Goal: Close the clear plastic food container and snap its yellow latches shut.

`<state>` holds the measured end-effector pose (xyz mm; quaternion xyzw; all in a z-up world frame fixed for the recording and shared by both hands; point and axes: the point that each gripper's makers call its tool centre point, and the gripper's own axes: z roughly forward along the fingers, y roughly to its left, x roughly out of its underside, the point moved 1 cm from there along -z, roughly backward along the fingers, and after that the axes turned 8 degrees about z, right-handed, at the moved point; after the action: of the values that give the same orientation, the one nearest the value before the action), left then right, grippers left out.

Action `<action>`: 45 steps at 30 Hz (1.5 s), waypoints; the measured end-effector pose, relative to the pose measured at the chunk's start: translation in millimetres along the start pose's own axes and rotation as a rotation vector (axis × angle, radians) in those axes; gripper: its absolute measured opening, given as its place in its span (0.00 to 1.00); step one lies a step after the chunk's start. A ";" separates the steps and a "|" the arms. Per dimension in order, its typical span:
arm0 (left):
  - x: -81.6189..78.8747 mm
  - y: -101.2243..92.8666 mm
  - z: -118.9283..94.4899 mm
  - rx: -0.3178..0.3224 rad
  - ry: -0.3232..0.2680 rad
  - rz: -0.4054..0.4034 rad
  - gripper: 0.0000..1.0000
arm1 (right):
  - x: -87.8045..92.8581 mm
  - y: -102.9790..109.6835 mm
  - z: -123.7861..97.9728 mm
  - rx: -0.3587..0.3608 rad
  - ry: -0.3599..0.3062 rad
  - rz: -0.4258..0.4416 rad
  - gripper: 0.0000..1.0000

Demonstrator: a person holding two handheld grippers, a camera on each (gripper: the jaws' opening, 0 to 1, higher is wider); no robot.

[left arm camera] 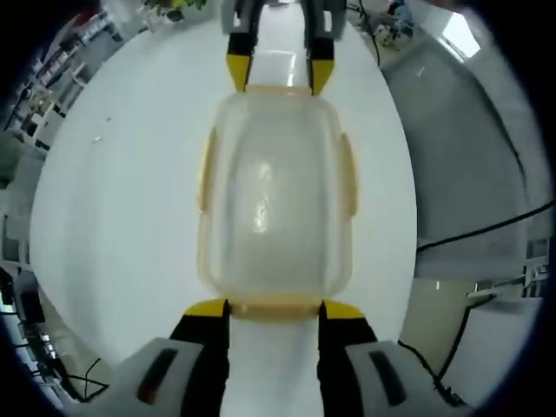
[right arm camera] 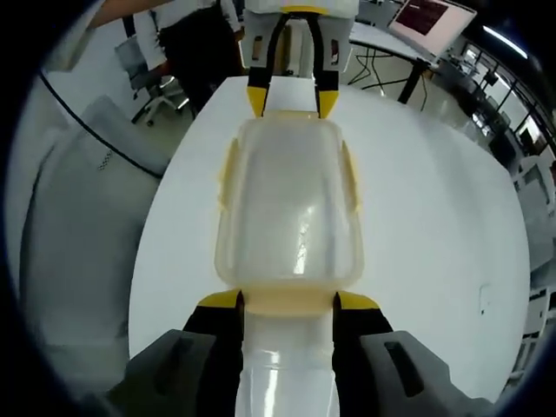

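Box [left arm camera: 276, 195] end-on between both tongs, long axis along our line of reach, on the white table [left arm camera: 113, 200].

Left tongs [left arm camera: 274, 308] and right tongs [right arm camera: 287, 301] each gape across an end latch [left arm camera: 276, 306], gripping nothing; equally near.

A clear plastic food container [left arm camera: 276, 195] is lying flat on the white table [left arm camera: 122, 200], its lid sitting on top and its long axis running away from the camera in both the left gripper view and the right gripper view [right arm camera: 289, 208]. Pale yellow latches [left arm camera: 205, 170] are showing along its long sides and at both short ends, where they are hanging close against the walls.
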<state>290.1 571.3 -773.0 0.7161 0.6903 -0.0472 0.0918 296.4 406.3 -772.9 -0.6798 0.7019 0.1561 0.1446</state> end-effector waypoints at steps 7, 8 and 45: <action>-9.0 -1.3 -9.7 -0.010 -0.002 -0.018 0.34 | 2.8 0.8 -10.9 -0.004 -0.014 -0.011 0.36; -11.8 -1.5 -11.7 -0.013 -0.001 -0.017 0.34 | 4.4 0.6 -13.1 -0.003 -0.016 -0.013 0.36; -154.9 25.7 0.3 -0.024 -0.039 0.053 0.34 | 128.7 -14.9 -85.0 0.026 0.036 0.042 0.36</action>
<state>309.2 418.6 -741.5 0.7321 0.6695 -0.0505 0.1151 307.7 253.6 -749.3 -0.6655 0.7206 0.1375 0.1374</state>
